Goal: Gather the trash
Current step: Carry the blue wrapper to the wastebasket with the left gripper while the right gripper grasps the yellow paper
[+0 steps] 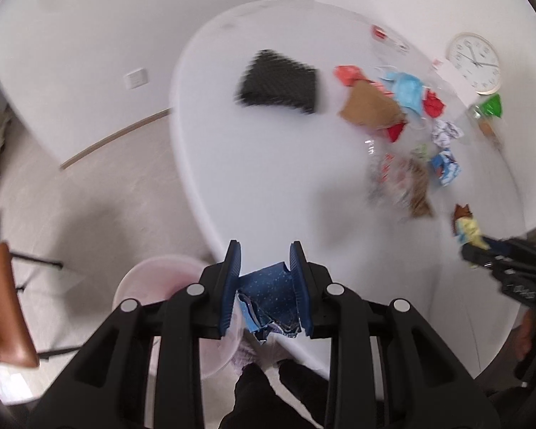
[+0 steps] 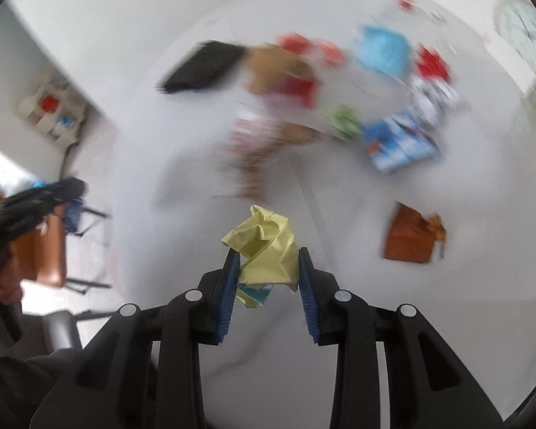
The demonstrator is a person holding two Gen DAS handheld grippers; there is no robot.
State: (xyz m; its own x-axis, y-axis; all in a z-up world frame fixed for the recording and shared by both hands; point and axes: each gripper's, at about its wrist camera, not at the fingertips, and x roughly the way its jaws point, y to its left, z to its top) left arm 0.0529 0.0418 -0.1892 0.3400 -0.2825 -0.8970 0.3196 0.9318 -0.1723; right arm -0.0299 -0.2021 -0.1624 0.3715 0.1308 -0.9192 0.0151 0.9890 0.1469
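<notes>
My left gripper is shut on a crumpled blue dotted wrapper, held over the near edge of the white table, right beside a pink bin on the floor below. My right gripper is shut on a crumpled yellow wrapper above the table; it also shows in the left wrist view. Loose trash lies further on: a brown paper bag, a blue face mask, red wrappers, a blue-white packet and an orange-brown wrapper.
A black mesh pad lies on the far side of the table. A white wall clock rests at the far right with a green-labelled clear bottle. A brown chair stands on the floor at left.
</notes>
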